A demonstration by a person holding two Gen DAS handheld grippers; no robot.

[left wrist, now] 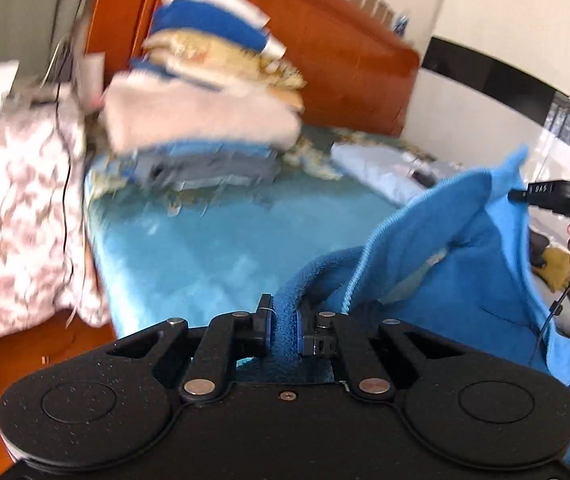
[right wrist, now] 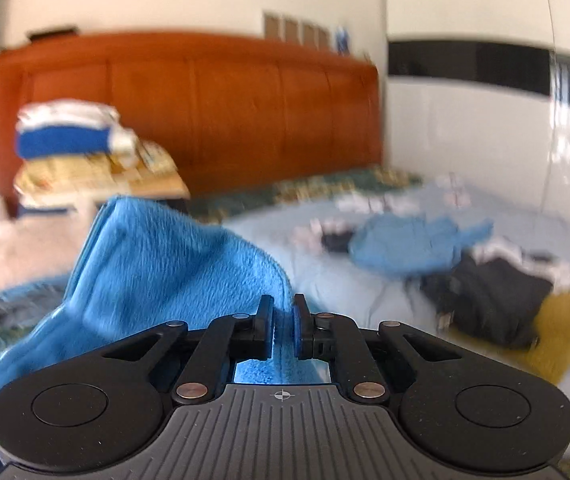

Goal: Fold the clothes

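Both grippers held one blue fleece garment [left wrist: 445, 248] above the bed [left wrist: 205, 240].
Left gripper [left wrist: 285, 326] and right gripper [right wrist: 283, 328] each pinched its fabric.

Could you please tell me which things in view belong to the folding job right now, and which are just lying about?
In the job:
- blue fleece, pinched by both
- left hand-held gripper, shut on it
- right hand-held gripper, shut on it

Lying about:
- stack of folded clothes
- floral pillow
- loose clothes on the bed
- headboard
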